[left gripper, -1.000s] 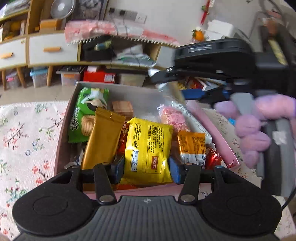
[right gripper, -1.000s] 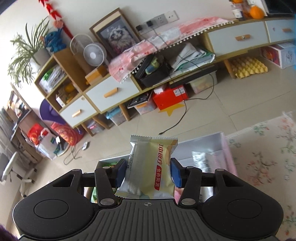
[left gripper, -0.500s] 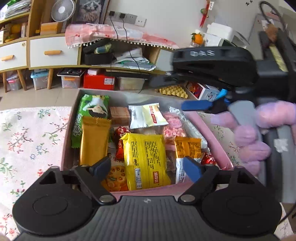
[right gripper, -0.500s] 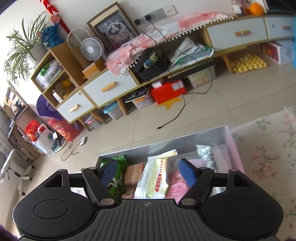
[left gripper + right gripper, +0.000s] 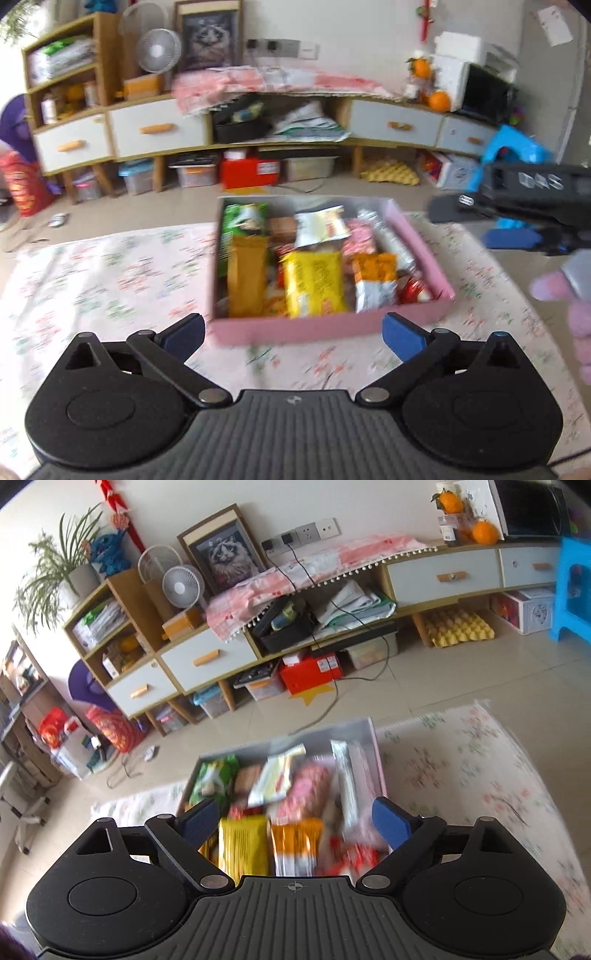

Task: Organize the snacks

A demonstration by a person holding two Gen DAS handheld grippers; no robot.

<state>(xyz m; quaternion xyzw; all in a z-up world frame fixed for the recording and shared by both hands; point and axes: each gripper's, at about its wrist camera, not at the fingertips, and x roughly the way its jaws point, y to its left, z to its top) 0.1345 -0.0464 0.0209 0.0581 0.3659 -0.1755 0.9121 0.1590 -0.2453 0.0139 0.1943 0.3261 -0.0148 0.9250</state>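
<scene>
L tongs (image 5: 291, 328) & R tongs (image 5: 295, 821): jaws opening, empty.

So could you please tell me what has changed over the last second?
The left gripper let go of the yellow packet, the right gripper dropped the white packet into the pink box; both jaws are opening, empty, and pulled back. The other snacks stayed put.

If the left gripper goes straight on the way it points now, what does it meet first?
Probably the near pink wall of the snack box, or the yellow packet just behind it. The left gripper holds nothing, its jaws opening. Depth is hard to judge.
</scene>
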